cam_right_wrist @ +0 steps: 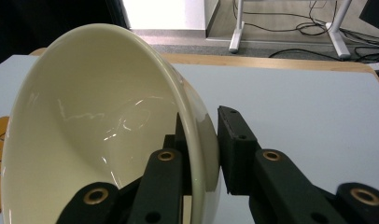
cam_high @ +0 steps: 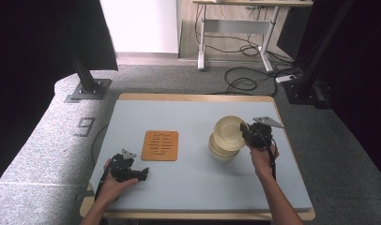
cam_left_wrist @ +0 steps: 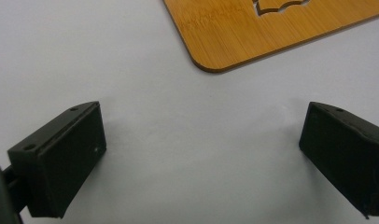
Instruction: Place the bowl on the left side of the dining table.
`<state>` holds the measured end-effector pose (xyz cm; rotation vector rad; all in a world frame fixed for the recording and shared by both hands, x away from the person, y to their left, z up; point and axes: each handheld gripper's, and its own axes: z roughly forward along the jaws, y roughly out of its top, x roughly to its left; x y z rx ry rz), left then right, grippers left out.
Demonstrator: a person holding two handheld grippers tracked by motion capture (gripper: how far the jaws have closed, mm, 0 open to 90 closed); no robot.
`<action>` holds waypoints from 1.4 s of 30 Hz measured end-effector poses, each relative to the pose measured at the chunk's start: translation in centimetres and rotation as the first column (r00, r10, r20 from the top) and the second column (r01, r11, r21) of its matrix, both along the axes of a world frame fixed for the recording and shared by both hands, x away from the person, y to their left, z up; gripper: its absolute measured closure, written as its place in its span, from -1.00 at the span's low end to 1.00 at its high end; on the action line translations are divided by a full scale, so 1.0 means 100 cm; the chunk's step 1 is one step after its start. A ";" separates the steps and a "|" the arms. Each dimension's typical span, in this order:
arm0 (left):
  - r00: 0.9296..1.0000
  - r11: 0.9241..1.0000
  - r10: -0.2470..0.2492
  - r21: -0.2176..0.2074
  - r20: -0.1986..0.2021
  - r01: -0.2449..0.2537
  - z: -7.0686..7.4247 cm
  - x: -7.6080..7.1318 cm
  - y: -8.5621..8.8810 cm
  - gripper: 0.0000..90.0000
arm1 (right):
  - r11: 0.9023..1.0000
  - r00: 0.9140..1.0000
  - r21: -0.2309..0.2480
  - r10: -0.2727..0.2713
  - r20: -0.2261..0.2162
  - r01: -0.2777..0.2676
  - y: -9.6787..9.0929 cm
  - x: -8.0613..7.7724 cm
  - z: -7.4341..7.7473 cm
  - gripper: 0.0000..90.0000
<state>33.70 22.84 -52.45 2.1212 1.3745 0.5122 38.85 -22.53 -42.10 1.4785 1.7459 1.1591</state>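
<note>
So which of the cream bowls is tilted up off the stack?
The top bowl, the one the right gripper pinches by its rim. It leans above the lower bowl, which sits flat on the table.

Figure "9", perhaps reversed, on grey floor covering (cam_high: 85, 125) left of table.

I see a square orange bamboo trivet with cut-out slots (cam_high: 160, 145) lying flat at nine o'clock on the pale grey table mat (cam_high: 193, 183).

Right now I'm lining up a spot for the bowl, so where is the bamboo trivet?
In the high view the bamboo trivet lies flat left of centre on the grey mat, between the left hand-held gripper and the stacked bowls.
</note>
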 end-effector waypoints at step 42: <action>1.000 1.000 0.001 -0.001 -0.002 -0.001 0.000 0.000 0.000 -0.98 | 0.995 0.994 -0.009 0.100 0.054 -0.100 0.026 -0.002 0.017 0.75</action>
